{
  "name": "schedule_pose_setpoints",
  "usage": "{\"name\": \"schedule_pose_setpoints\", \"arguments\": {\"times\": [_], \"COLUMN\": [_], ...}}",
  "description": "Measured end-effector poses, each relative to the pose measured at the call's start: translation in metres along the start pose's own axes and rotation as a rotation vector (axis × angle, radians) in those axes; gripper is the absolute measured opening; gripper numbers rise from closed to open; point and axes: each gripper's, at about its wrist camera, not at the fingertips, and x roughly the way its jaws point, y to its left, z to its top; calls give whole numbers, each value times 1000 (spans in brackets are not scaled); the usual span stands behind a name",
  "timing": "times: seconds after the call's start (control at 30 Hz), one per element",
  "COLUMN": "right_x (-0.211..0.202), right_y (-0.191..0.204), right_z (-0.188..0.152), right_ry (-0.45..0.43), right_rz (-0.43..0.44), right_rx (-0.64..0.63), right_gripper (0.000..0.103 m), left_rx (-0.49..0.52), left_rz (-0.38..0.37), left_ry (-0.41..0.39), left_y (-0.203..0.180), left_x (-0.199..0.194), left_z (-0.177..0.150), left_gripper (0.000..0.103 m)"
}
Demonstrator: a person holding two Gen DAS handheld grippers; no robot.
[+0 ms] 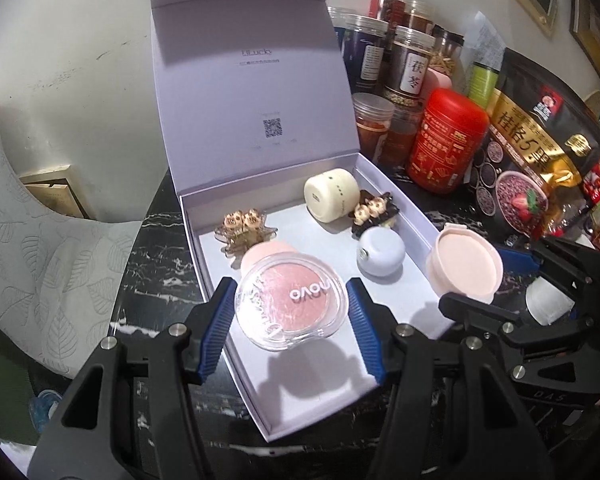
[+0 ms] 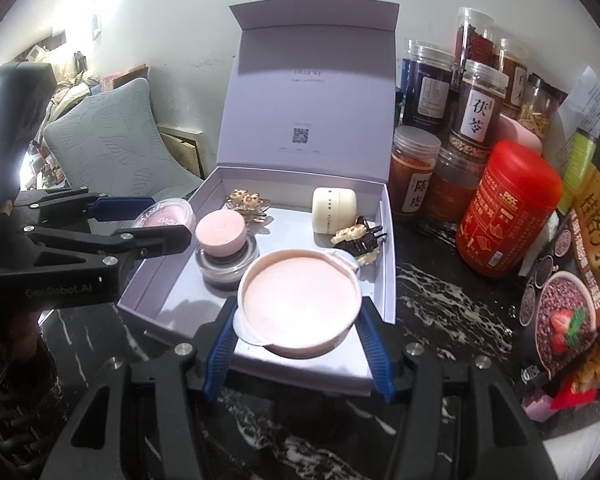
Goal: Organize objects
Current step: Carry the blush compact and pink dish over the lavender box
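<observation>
The left hand-held gripper [image 1: 291,307] is clamped on a clear-cased pink blush compact [image 1: 291,307], its blue pads pressed to either side of the case. The compact hangs above the near left part of the open lavender box [image 1: 220,248], whose lid stands upright behind. The right hand-held gripper [image 2: 298,322] is clamped on a round pink puff case [image 2: 298,308] (lid with a small tab), held over the near right part of the box.

Inside the box: a pink-lidded jar [image 2: 221,236] at left, a gold hair clip [image 2: 247,202] behind it, a cream jar [image 2: 334,210] on its side at the back right, a dark hair clip [image 2: 360,240] in front of that, and a lavender jar [image 1: 381,254].

The box rests on a black marbled surface [image 2: 440,300]. To its right stand clear storage jars [image 2: 478,112], a red canister [image 2: 508,208] and a cereal bag [image 1: 540,152].
</observation>
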Motion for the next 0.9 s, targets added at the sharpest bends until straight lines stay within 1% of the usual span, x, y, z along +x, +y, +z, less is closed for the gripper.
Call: {"name": "schedule_pose_setpoints", "arguments": {"times": [0.47,0.9], "right_x": [43,68], "right_y": [-13,-23], "right_z": [12,21], "right_ry": [19,29], "right_rz": [0,14], "right_rx": [9,25], "right_gripper": [59,59], "left_rx": [-9,-3], "left_rz": [11,9], "left_ry": [12,22], "left_y": [12,14], "left_x": [29,50], "left_z": [13,23], "left_gripper": [54,54]}}
